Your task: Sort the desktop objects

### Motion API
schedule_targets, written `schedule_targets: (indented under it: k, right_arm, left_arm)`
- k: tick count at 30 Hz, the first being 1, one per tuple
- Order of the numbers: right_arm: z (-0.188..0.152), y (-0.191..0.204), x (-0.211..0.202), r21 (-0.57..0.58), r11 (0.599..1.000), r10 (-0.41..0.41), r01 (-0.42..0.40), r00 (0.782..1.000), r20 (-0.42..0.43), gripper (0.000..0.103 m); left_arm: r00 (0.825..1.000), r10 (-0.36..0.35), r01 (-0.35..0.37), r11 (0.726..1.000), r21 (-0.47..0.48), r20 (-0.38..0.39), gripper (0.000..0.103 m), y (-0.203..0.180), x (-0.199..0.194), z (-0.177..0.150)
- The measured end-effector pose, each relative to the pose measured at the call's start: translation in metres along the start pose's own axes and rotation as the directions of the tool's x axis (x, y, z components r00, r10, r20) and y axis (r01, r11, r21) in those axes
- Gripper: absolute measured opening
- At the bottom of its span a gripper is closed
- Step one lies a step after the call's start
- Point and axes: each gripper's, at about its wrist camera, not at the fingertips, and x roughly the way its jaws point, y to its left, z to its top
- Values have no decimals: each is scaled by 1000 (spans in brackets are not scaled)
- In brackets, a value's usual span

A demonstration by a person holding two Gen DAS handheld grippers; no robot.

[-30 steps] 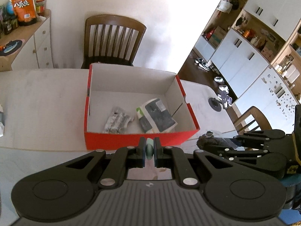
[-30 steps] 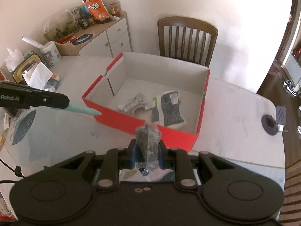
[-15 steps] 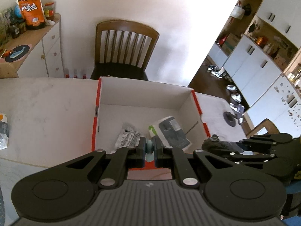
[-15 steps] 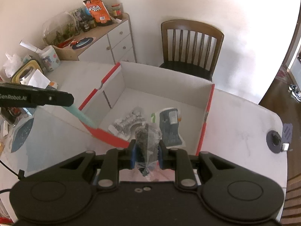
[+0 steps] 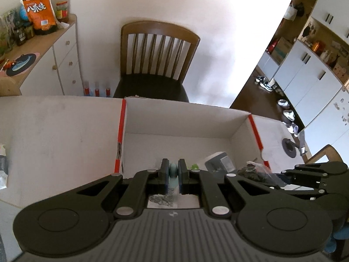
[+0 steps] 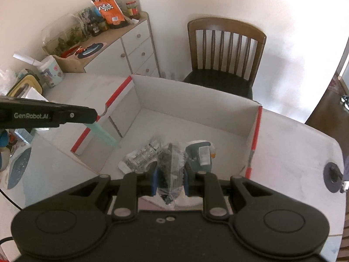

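A red shoe box (image 5: pixel 187 120) with white inner walls lies open on the pale table. On its floor are a crumpled silver wrapper (image 6: pixel 139 158) and a grey-and-white pouch (image 6: pixel 201 155). My left gripper (image 5: pixel 173 169) is shut on a slim teal stick (image 5: pixel 173 171). In the right wrist view that stick (image 6: pixel 104 134) slants down over the box's left wall (image 6: pixel 122 100) from the left gripper (image 6: pixel 94 116). My right gripper (image 6: pixel 170 175) is shut on a clear plastic bag of dark bits (image 6: pixel 171 166), above the box's near side. In the left wrist view that bag (image 5: pixel 253 172) sits at the lower right.
A brown wooden chair (image 5: pixel 157 61) stands behind the table's far edge. A white sideboard (image 5: pixel 54 69) at the left carries an orange snack bag (image 5: pixel 39 11) and jars. A black disc (image 6: pixel 332 176) lies on the table right of the box. Tissues and containers (image 6: pixel 28 87) crowd the far left.
Both grippers have moved forward and slightly down, from in front of the box to over its near part. The teal stick now reaches over the left wall. Both grips are unchanged.
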Motion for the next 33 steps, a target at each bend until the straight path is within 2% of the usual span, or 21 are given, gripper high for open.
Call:
schedule_targets:
  k: [12, 26, 33]
  right_arm:
    - [-3, -5, 47, 16, 1000, 26, -25, 997, -75, 22]
    - [-7, -2, 73, 9, 998, 64, -64, 991, -120, 22]
    - [-11, -5, 81, 22, 997, 74, -72, 987, -142, 22]
  left_arm:
    - [999, 43, -42, 998, 43, -30, 7, 1, 43, 3]
    - [995, 103, -101, 987, 124, -10, 7, -4, 70, 0]
    - [994, 103, -96, 986, 137, -41, 7, -4, 81, -6]
